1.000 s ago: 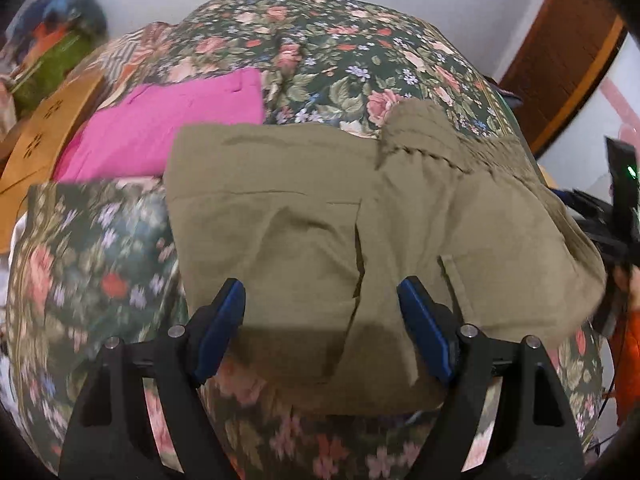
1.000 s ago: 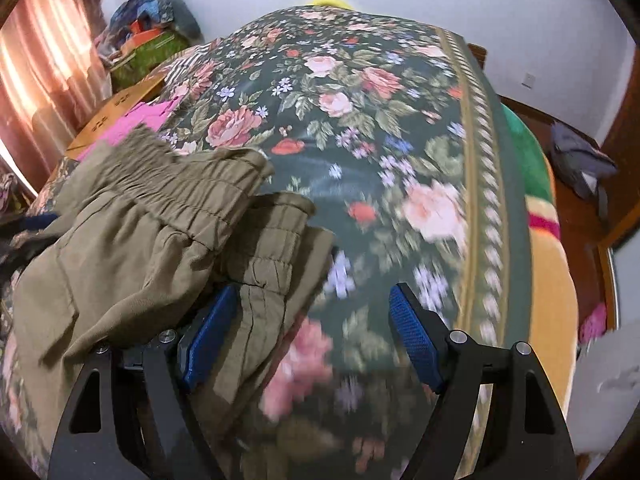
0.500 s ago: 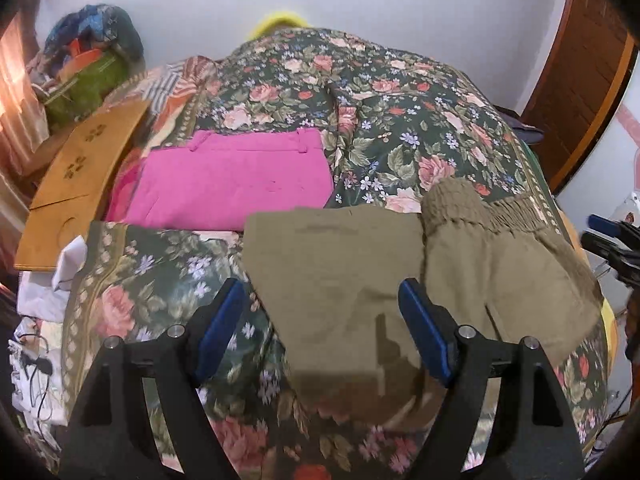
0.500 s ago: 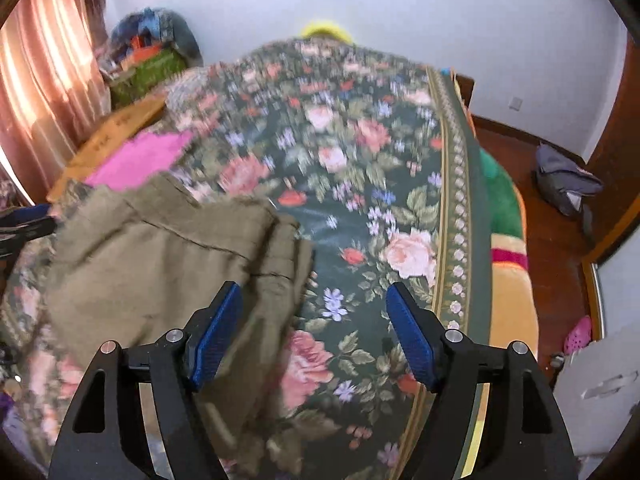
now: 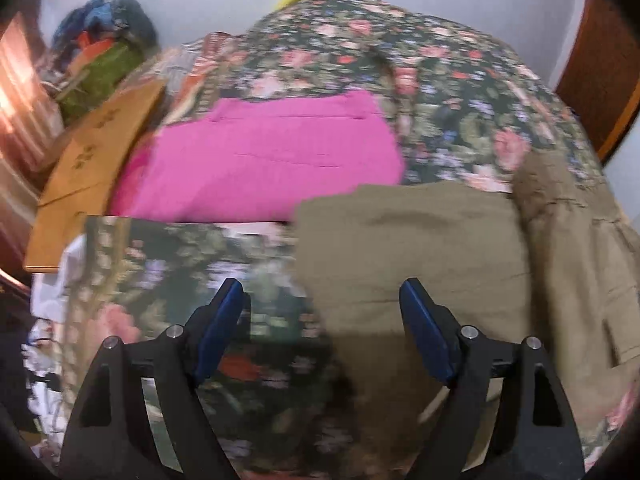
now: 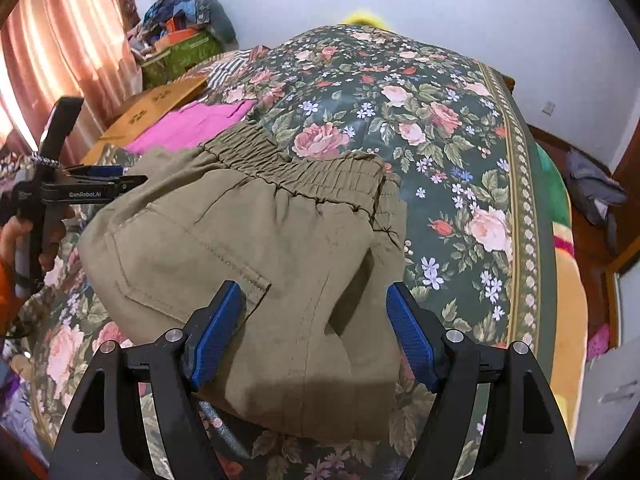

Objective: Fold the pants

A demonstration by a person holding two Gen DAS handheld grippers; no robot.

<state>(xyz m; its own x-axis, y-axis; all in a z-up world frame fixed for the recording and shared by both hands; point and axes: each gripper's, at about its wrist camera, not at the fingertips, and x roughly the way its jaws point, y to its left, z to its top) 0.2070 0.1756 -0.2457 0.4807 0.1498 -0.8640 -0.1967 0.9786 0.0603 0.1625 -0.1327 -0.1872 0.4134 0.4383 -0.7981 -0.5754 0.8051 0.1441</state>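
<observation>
Folded olive pants [image 6: 256, 248] are seen lying on a floral bedspread [image 6: 440, 128] in a white-walled bedroom.

The bed is flanked by pink curtains [image 6: 60, 52] on the left and a wooden floor [image 6: 592, 248] on the right. A pink garment [image 5: 272, 168] is laid just beyond the pants, with a cardboard box [image 5: 92, 160] at its left. The left gripper [image 5: 320, 320] and the right gripper [image 6: 316, 312] are held above the fabric, both spread and grasping nothing.

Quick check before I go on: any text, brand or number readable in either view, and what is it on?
"GenRobot.AI": white lettering on the left gripper body, seen in the right wrist view.
Cardboard box: dark printed marks, too small to read.
Olive pants, pink garment, bedspread: no text.
</observation>
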